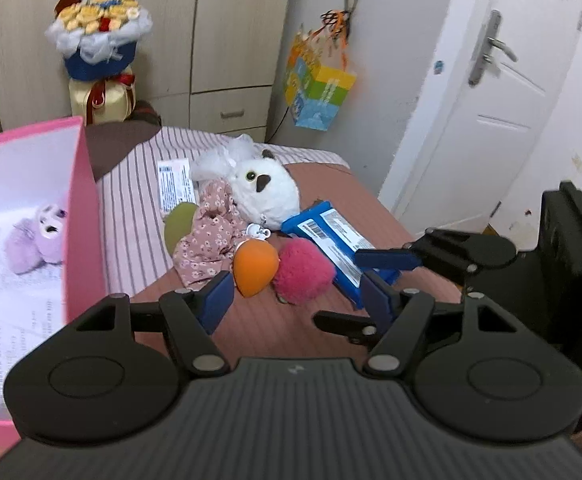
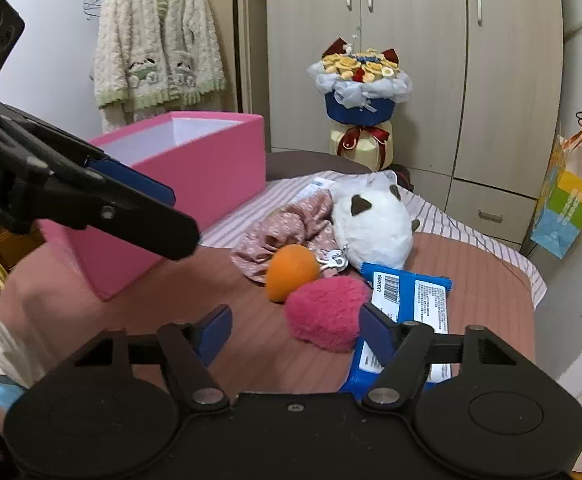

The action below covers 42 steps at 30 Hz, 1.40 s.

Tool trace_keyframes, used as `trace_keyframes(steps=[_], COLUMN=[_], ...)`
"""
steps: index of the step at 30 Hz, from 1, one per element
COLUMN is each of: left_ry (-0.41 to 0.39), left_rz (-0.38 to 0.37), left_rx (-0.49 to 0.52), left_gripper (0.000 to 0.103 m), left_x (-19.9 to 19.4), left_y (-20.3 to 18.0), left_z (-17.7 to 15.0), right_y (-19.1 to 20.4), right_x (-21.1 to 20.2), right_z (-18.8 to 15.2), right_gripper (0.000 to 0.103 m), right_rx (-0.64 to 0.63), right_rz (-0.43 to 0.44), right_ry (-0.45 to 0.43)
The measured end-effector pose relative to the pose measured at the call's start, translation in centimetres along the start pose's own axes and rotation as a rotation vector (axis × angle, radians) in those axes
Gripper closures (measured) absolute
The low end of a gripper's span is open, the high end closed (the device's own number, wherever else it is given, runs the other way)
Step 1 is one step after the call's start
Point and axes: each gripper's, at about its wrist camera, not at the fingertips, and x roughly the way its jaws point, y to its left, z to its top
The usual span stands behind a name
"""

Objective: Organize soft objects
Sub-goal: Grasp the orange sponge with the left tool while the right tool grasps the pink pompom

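On the bed lie a white owl plush (image 1: 265,190) (image 2: 371,220), a floral pink cloth (image 1: 207,236) (image 2: 287,224), an orange soft ball (image 1: 255,266) (image 2: 291,272), a fluffy pink plush (image 1: 303,270) (image 2: 327,312) and a blue packet (image 1: 331,232) (image 2: 411,292). My left gripper (image 1: 297,296) is open just short of the orange ball and the pink plush. My right gripper (image 2: 295,328) is open too, with the pink plush against its right finger and the left pad clear. An open pink box (image 1: 83,216) (image 2: 195,172) stands on the left. One of the left gripper's fingers (image 2: 139,188) crosses in front of it.
A green soft piece (image 1: 179,224) and a white label (image 1: 175,184) lie beside the cloth. A bouquet (image 2: 361,88) stands by the wardrobe (image 2: 411,40). A gift bag (image 1: 319,92) hangs on the wall near the white door (image 1: 491,100). A cardigan (image 2: 155,40) hangs at the back left.
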Motion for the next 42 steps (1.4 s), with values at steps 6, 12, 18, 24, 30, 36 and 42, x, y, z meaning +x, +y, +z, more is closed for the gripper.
trace_keyframes(steps=[6, 12, 18, 24, 30, 36, 42], left_ry=[-0.011, 0.010, 0.004, 0.011, -0.023, -0.027, -0.014], left_rz=[0.013, 0.060, 0.104, 0.109, 0.118, 0.126, 0.111], left_rx=[-0.032, -0.057, -0.092, -0.159, -0.152, -0.151, -0.193], left_gripper=[0.047, 0.054, 0.055, 0.055, 0.068, 0.068, 0.068], left_x=[3.8, 6.7, 8.1, 9.1, 8.7, 7.4, 7.2], left_y=[0.6, 1.1, 1.6, 2.3, 2.2, 2.2, 2.9], left_z=[0.1, 0.2, -0.2, -0.8, -1.5, -1.9, -2.3], right_y=[-1.4, -1.8, -1.4, -0.8, 0.1, 1.4, 0.9], right_x=[3.0, 4.1, 4.8, 5.6, 5.0, 4.5, 5.2], right_z=[-0.3, -0.2, -0.1, -0.3, -1.0, -1.2, -1.0], right_gripper=[0.038, 0.038, 0.038, 0.036, 0.048, 0.050, 0.045], right_rx=[0.031, 0.007, -0.064, -0.111, -0.114, -0.125, -0.043], right_rz=[-0.013, -0.015, -0.021, -0.057, -0.091, -0.055, -0.052], right_ry=[0.005, -0.008, 0.002, 0.014, -0.009, -0.021, 0.025])
